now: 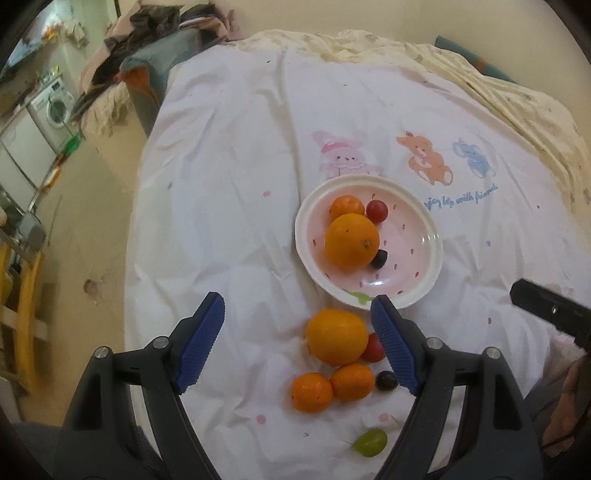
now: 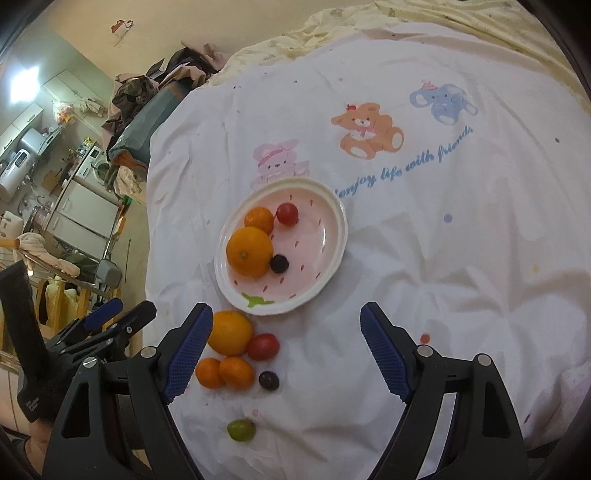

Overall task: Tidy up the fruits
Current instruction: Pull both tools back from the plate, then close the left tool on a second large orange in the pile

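Observation:
A pink plate (image 1: pixel 417 254) (image 2: pixel 317 240) on the white sheet holds a big orange (image 1: pixel 351 240) (image 2: pixel 249 251), a small mandarin (image 1: pixel 346 206) (image 2: pixel 259 218), a red tomato (image 1: pixel 376 211) (image 2: pixel 287 213) and a dark grape (image 1: pixel 379 259) (image 2: pixel 279 263). Loose on the sheet in front of it lie an orange (image 1: pixel 336 336) (image 2: pixel 231 332), two mandarins (image 1: pixel 312 392) (image 1: pixel 352 381) (image 2: pixel 209 373) (image 2: pixel 236 372), a tomato (image 1: pixel 373 348) (image 2: pixel 263 346), a dark grape (image 1: pixel 386 380) (image 2: pixel 268 380) and a green grape (image 1: pixel 370 442) (image 2: pixel 241 429). My left gripper (image 1: pixel 297 325) is open above the loose fruit. My right gripper (image 2: pixel 286 330) is open, right of it.
The sheet (image 1: pixel 229 184) with cartoon animals covers a bed; a cream quilt (image 1: pixel 498 88) lies at its far side. The bed's left edge drops to the floor (image 1: pixel 92 229). Clothes (image 1: pixel 155 33), a washing machine (image 1: pixel 51 103) and wooden furniture (image 1: pixel 26 295) stand to the left.

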Motion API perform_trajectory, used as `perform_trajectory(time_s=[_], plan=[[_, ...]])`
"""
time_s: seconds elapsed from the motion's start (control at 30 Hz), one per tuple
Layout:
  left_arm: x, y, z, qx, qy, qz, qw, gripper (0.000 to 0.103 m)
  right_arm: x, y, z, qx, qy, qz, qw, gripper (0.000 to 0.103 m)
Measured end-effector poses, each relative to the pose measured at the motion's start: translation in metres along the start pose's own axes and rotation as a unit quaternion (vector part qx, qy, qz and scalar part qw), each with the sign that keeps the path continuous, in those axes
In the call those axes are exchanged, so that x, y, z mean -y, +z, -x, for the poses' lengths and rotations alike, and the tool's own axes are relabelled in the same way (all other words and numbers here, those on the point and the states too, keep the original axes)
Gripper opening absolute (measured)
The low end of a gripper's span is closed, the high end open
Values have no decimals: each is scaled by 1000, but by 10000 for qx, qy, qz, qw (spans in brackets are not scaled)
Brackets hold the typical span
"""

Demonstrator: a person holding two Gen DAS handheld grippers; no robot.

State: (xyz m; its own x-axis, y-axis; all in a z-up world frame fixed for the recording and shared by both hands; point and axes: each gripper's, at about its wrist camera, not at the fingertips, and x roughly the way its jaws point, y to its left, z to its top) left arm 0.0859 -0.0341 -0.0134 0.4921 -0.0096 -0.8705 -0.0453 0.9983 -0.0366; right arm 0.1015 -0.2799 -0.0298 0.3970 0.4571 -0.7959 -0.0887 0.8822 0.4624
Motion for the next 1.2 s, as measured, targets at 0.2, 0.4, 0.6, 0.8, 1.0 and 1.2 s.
perform_trajectory(time_s=[0.2,0.4,0.6,0.8,1.0,1.2], plan=[[-14,-5,-15,-115,336,71,9993,79,6,-15,-13,-200,-109,-9,9997,85],[-30,-7,-38,-558,220,516,9969,79,21,-16,-21,-312,-223,-275,9989,85],[-22,-14,-66,-1103,-190,802,9905,79,21,-14,-28,-411,-145,-342,9985,85],[-1,-17,-90,-1531,-427,815,9839,79,25,-14,-28,-474,-141,-384,9980,85],[5,-20,-109,-1858,-593,1028,9754,79,31,-16,-26,-508,-51,-453,9977,85],[4,-28,-125,-2184,-674,1184,9663,75,33,-17,-24,-500,-64,-480,9976,85]])
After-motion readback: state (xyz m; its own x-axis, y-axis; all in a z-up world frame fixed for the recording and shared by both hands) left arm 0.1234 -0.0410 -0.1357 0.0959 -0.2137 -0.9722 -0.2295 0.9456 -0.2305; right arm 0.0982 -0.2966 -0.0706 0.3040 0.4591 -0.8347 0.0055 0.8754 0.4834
